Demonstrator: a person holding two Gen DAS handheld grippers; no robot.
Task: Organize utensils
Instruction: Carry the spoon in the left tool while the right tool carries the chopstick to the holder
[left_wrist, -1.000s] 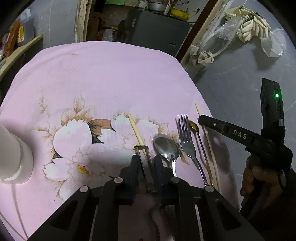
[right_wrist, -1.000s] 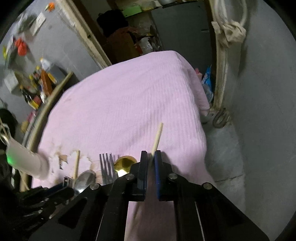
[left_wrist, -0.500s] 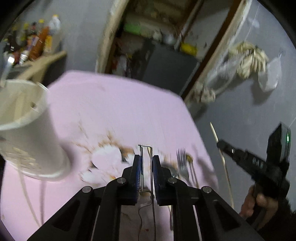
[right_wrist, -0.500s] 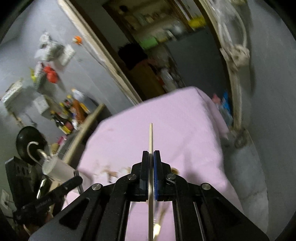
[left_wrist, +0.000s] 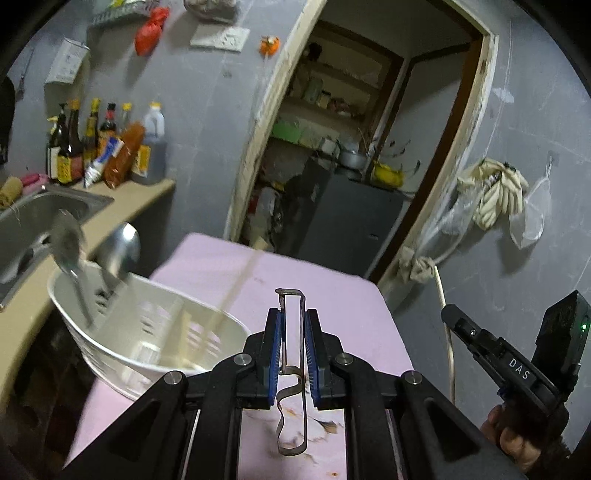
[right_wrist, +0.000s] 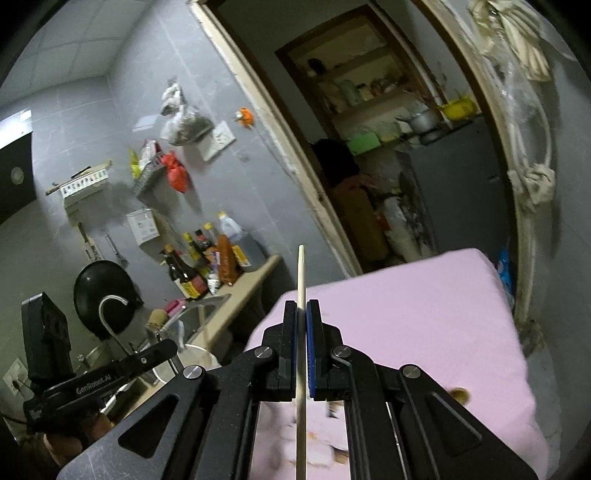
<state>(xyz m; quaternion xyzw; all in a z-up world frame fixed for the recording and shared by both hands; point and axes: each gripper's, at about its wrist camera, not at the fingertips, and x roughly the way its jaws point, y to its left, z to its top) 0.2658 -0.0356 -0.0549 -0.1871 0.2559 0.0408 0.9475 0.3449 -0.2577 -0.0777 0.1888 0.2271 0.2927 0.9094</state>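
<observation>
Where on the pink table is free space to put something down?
Bare pink cloth lies beyond the right gripper, toward the far edge by the doorway. The left side is crowded by the white holder with its spoons, near the left gripper.

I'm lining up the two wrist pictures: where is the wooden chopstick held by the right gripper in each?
Left wrist view: the chopstick rises pale at far right, beside the right gripper.
Right wrist view: upright at centre, pinched between the jaws.
Shared landmark: the sauce bottles on the counter.
</observation>
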